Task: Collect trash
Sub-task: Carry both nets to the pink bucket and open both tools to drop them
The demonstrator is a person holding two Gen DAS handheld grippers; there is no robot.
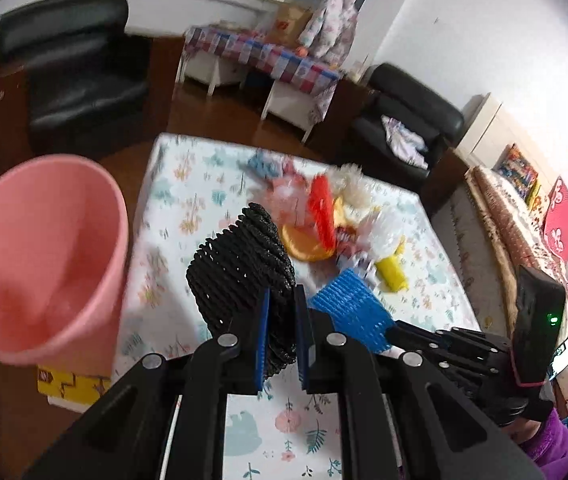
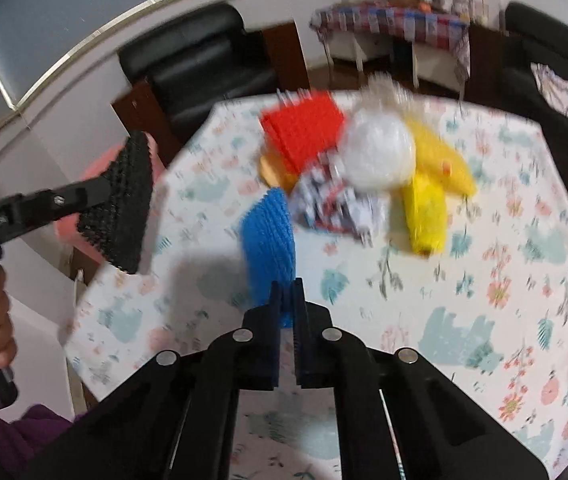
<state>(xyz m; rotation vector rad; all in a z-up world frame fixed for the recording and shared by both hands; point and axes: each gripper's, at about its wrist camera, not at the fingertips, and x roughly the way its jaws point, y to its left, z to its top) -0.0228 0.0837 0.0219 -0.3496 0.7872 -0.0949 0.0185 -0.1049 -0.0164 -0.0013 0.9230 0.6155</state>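
Altogether two foam nets (image 1: pixel 239 276) (image 2: pixel 269 236), one bin (image 1: pixel 43 256).

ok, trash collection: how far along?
Early. Pink bin interior shows nothing inside yet. In hand: left gripper shut on the black foam net, near the bin; right gripper shut on the blue foam net. Left on the table: red net, yellow pieces, white bag, wrapper.

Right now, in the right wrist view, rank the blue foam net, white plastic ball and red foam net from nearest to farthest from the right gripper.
1. blue foam net: clamped in the right gripper.
2. white plastic ball: mid-table, right of centre.
3. red foam net: farther back, left of the ball; close to call.
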